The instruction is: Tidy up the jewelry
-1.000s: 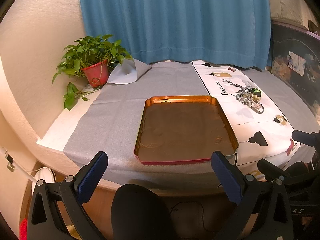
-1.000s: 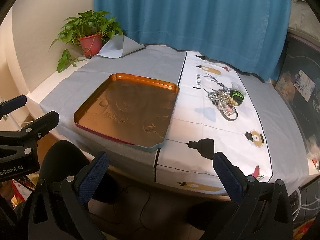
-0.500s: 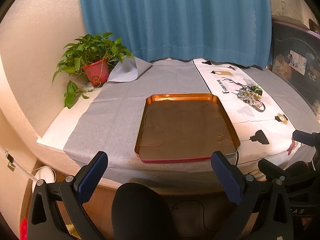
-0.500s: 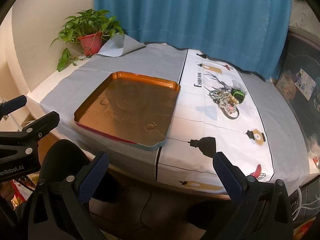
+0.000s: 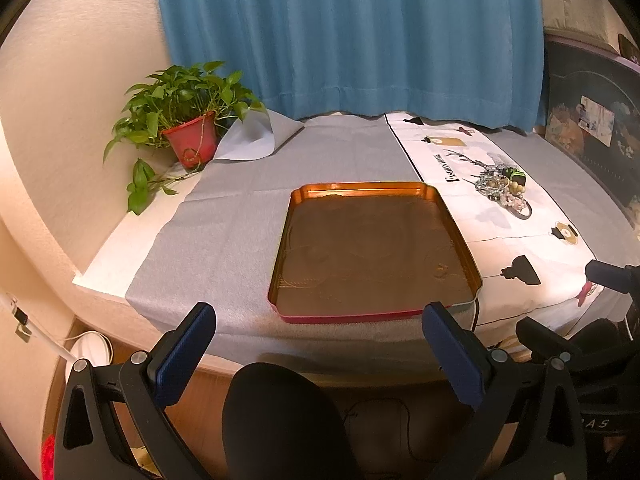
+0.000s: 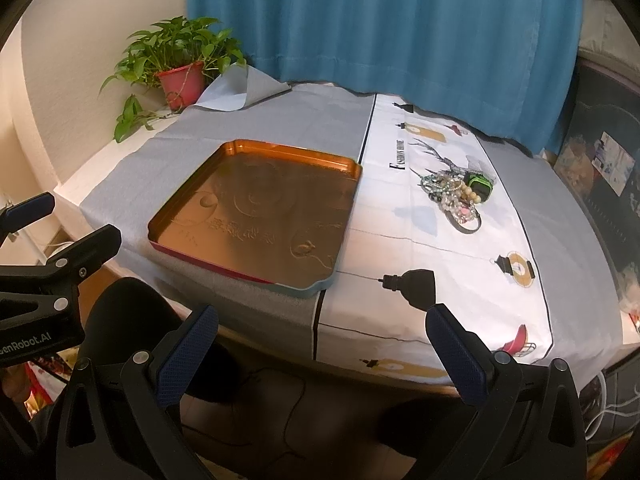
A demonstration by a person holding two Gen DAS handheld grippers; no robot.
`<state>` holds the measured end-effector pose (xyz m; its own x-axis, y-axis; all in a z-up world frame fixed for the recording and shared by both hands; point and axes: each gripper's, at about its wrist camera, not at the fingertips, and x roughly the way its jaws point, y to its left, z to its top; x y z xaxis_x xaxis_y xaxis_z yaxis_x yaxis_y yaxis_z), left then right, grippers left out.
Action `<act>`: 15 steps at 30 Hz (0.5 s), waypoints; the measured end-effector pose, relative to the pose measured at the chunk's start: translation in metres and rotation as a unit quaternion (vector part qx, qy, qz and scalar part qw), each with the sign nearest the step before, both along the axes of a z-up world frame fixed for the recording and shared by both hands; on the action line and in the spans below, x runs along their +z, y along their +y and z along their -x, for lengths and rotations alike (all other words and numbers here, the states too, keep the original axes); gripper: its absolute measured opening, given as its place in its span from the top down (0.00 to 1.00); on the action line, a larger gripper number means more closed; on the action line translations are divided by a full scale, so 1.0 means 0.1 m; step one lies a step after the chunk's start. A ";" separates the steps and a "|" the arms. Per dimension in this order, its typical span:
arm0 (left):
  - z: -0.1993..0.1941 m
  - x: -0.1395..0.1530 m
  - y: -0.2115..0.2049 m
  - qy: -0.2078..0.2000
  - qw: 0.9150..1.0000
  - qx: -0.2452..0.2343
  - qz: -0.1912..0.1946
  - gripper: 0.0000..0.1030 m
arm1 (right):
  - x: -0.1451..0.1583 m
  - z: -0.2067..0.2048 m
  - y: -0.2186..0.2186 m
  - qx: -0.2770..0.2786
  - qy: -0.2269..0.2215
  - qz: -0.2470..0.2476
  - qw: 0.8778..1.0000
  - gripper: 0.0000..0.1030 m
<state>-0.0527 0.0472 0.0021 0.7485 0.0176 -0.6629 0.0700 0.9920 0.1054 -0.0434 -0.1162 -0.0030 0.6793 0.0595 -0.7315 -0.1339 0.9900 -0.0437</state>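
Both hand-held grippers (image 5: pixel 320 338) (image 6: pixel 322 340) gape before the bare tray (image 6: pixel 256 216).

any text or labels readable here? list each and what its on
"enRobot.AI", cut off at the frame edge: on the left gripper body.
"AS", partial: on the right gripper body.
Black print starting with "F": on the white printed cloth, too small to read.
Embossed characters in the tray: unreadable.

- Right gripper (image 6: pixel 320 354): lower frame, jaws wide apart, empty.
- Orange tray (image 6: pixel 256 216): centre-left, bare.
- Jewelry pile (image 6: pixel 456 194): right of centre, on white printed cloth (image 6: pixel 420 248).
- Potted plant (image 6: pixel 178 66): upper left.
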 end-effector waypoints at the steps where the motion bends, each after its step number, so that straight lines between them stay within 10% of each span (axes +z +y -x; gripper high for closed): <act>1: -0.01 0.00 -0.01 0.000 1.000 0.000 0.000 0.00 | -0.01 0.00 0.00 0.000 0.000 0.000 1.000 0.00; 15: -0.16 -0.08 -0.19 0.027 0.999 -0.015 -0.007 0.00 | -0.09 -0.06 -0.18 -0.022 0.051 0.044 0.997 0.00</act>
<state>-0.0371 0.0278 -0.0056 0.7119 0.0058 -0.7023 0.1057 0.9877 0.1154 -0.0372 -0.1340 -0.0115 0.6009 -0.0351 -0.7985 -0.0993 0.9880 -0.1182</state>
